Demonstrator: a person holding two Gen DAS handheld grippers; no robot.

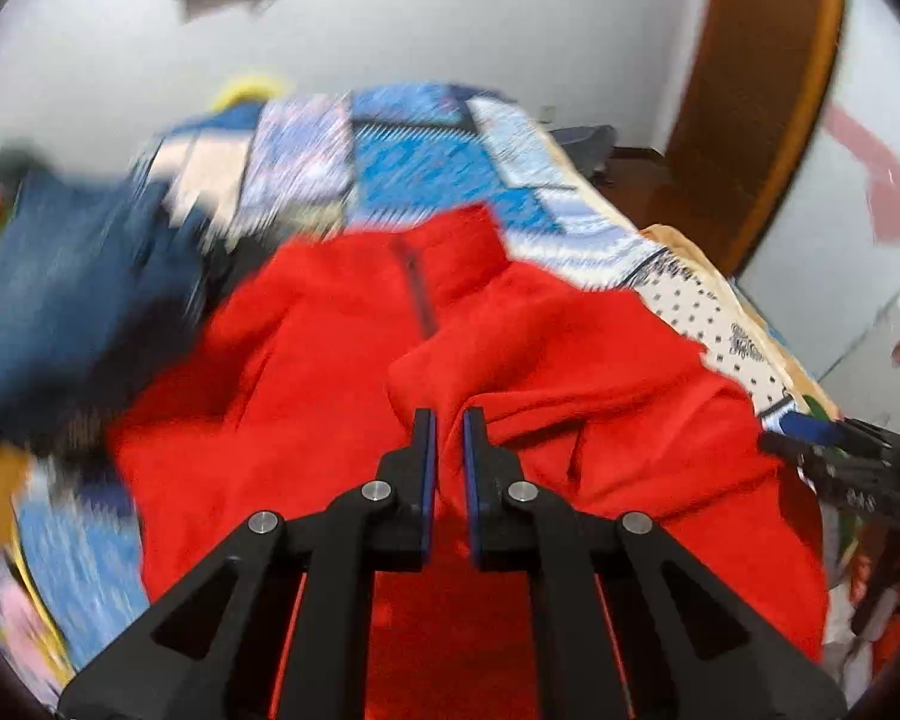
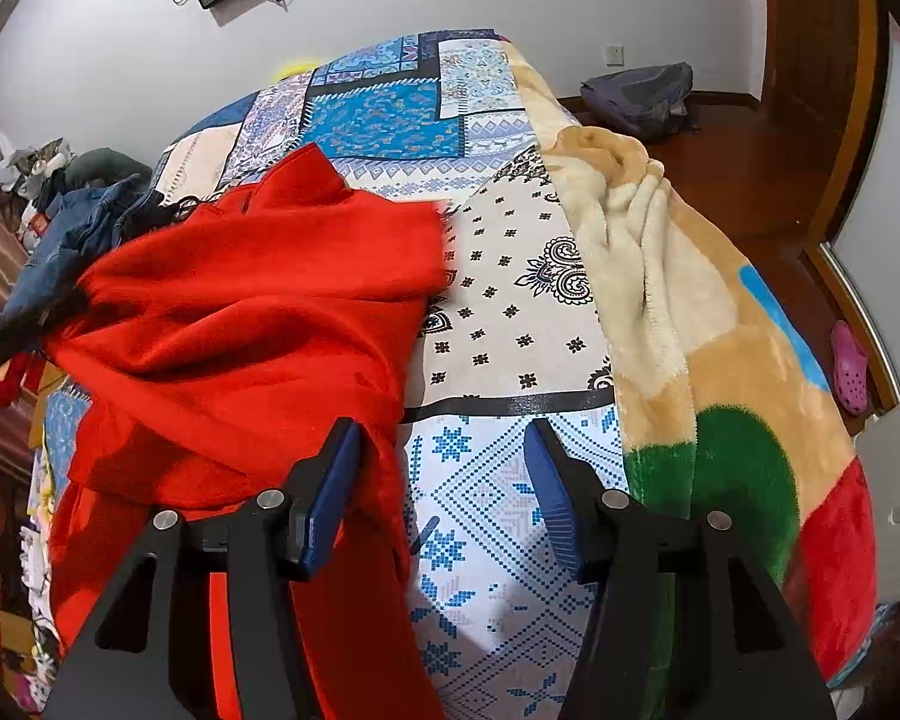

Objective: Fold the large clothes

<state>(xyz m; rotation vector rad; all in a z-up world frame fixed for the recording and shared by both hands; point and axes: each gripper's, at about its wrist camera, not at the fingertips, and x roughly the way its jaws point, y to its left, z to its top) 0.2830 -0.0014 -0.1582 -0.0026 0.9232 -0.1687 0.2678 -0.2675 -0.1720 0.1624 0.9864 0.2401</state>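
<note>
Left wrist view: red fleece (image 1: pixel 342 372) lies rumpled on the patterned bedsheet (image 1: pixel 414 168), collar and short zip pointing away, a sleeve or side panel thrown across its middle. Left gripper (image 1: pixel 448 420) has its jaws nearly together with a ridge of red cloth pinched between them, so it reads as grasping the fleece; frame is motion-blurred. Right wrist view: right gripper (image 2: pixel 441 438) has jaws spread, straddling the fleece's near edge and bare sheet, pads pressing on nothing. Fleece sits left of centre on the bed, beside the plush blanket (image 2: pixel 660 276); denim (image 2: pixel 78 228) heaped at its far left. Progress, as judged: early. One fold seems under way, nothing lies flat or squared; smoothing, the other side, and the final fold-over remain.
</note>
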